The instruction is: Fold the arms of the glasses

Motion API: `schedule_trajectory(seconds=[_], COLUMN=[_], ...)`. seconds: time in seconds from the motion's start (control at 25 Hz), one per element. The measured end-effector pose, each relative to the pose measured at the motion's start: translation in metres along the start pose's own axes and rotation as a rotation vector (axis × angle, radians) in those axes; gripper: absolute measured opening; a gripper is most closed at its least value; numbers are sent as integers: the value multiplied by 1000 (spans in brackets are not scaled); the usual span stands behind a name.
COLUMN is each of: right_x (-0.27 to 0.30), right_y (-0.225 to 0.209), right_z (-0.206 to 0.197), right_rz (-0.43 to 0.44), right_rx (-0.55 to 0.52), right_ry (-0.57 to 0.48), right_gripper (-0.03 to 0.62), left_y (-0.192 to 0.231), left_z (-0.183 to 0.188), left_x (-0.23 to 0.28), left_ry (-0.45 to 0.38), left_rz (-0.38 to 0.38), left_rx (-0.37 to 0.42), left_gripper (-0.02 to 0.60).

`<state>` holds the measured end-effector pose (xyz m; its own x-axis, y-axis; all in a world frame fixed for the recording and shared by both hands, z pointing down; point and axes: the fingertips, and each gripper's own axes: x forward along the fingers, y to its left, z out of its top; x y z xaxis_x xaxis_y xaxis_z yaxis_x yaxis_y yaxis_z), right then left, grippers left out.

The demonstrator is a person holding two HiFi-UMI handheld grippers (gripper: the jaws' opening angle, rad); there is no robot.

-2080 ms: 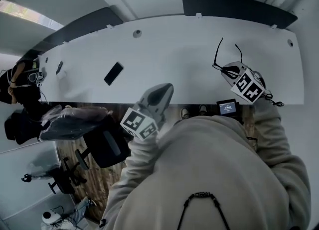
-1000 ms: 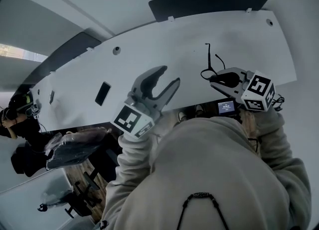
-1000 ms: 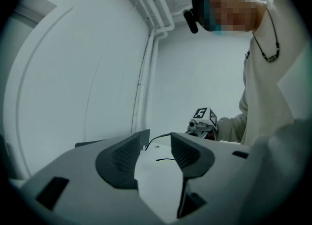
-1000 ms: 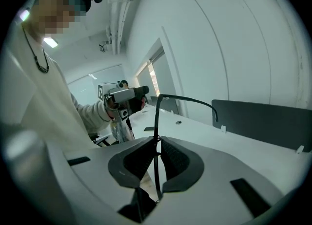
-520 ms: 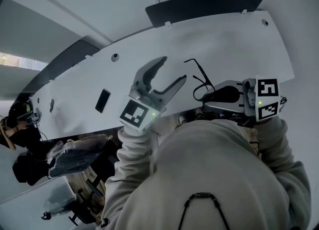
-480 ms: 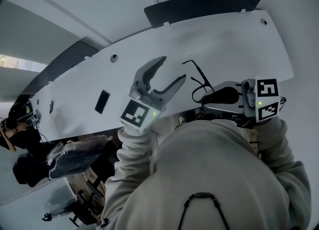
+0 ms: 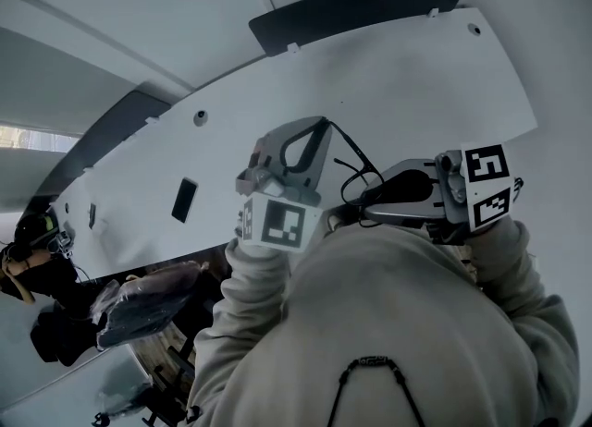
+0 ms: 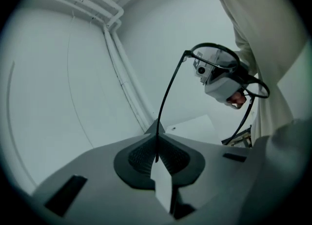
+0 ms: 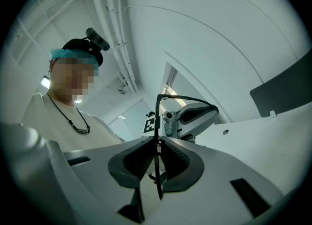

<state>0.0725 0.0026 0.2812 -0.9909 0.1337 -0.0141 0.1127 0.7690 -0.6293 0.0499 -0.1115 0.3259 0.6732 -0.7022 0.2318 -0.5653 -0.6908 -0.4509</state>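
Thin black-framed glasses (image 7: pixel 356 174) hang in the air over the white desk (image 7: pixel 425 74), between my two grippers. My right gripper (image 7: pixel 356 203) points left and is shut on the front frame; in the right gripper view the frame (image 9: pixel 157 121) stands upright between its pads (image 9: pixel 141 158). My left gripper (image 7: pixel 317 131) has just been closing, and its jaws now pinch the end of one arm. In the left gripper view that arm (image 8: pixel 168 92) runs up from the shut left gripper (image 8: pixel 157 145) to the lenses (image 8: pixel 219 63).
A small black flat object (image 7: pixel 184 200) lies on the desk to the left. A dark panel (image 7: pixel 361 5) runs behind the desk's far edge. A dark chair with a bag (image 7: pixel 139 296) stands below the desk at the lower left.
The left gripper was wide open beside the glasses; now it has moved right and shut on the end of an arm. The right gripper holds the frame as before.
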Motion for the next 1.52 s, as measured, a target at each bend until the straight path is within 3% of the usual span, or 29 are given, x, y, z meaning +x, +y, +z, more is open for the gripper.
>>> schedule_trajectory(seconds=[0.36, 0.68, 0.76, 0.92, 1.0, 1.52], right_x=[-8, -11, -12, -17, -18, 1], right_y=[7, 29, 35, 44, 45, 37], right_z=[12, 41, 52, 62, 64, 70], right_rz=[-35, -9, -24, -27, -22, -74], right_rx=[-30, -141, -177, -247, -268, -376], right_ry=[-54, -83, -89, -123, -130, -127], right_gripper=[60, 60, 60, 60, 60, 60], left_y=[-8, -9, -9, -18, -20, -30], left_z=[13, 49, 61, 78, 77, 80], left_x=[0, -15, -17, -26, -30, -44], left_ry=[-37, -89, -123, -248, -267, -332], left_rz=[-66, -146, -171, -307, -348, -454], left_rx=[-36, -85, -138, -426, -501, -599], left_gripper=[12, 12, 12, 12, 12, 14])
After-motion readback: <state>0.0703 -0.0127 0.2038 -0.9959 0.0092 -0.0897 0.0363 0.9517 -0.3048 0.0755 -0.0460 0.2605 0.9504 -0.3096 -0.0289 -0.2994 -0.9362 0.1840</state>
